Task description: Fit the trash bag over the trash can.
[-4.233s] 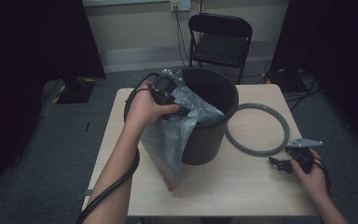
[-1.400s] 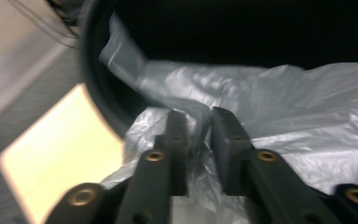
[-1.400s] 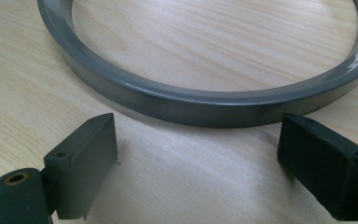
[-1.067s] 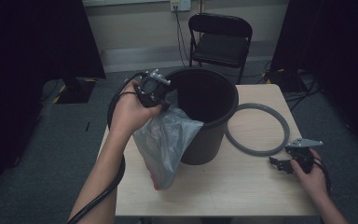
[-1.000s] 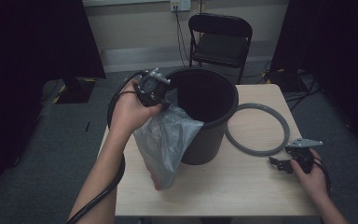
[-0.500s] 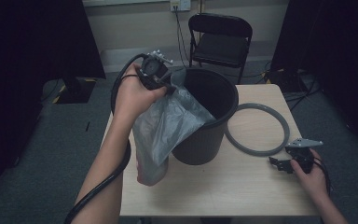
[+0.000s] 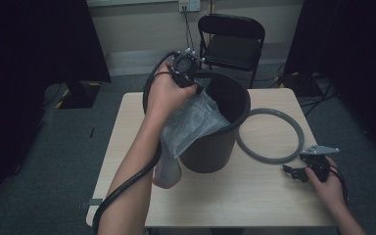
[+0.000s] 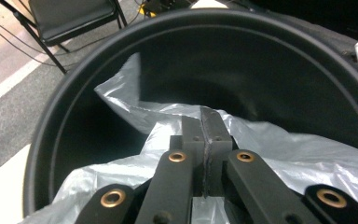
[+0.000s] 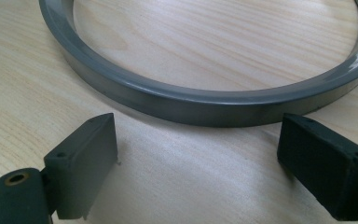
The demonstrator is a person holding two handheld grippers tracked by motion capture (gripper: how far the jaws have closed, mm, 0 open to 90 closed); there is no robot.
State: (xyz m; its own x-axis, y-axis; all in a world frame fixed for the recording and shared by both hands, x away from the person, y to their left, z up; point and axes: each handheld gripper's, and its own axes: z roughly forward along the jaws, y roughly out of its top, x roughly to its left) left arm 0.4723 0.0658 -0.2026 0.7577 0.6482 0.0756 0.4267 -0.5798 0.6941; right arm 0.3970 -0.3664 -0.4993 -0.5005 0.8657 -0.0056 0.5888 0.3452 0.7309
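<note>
Bag, high view: the clear plastic bag (image 7: 188,129) is hanging over the near left rim of the black bucket (image 7: 215,147), most of it trailing down the outside wall toward the table (image 7: 254,200); its top edge is being lifted above the bucket's mouth.
Left gripper, high view: the left gripper (image 7: 188,66) is sitting over the bucket's far left rim, pinching the bag's edge.
Right gripper, high view: the right gripper (image 7: 309,166) is resting on the table to the right of the bucket, just outside the grey ring (image 7: 293,129).
Bag, left gripper view: the film (image 8: 284,144) is spreading across the bucket's opening; the jaws are pressed together with a thin fold of plastic between them.
Ring, right gripper view: the ring (image 9: 177,100) is lying flat just ahead of the jaws, which are standing wide apart with nothing between them.
Doing it well: in my judgement, the pinch should stay tight, and the edge should be carried across to the bucket's far rim so the bag opens inside the bucket instead of sliding back out; the idle gripper could catch the opposite edge.
Change, high view: the left gripper is now farther toward the bucket's back rim and a little higher than a second ago, pulling more bag up; the right gripper is lying where it was.
</note>
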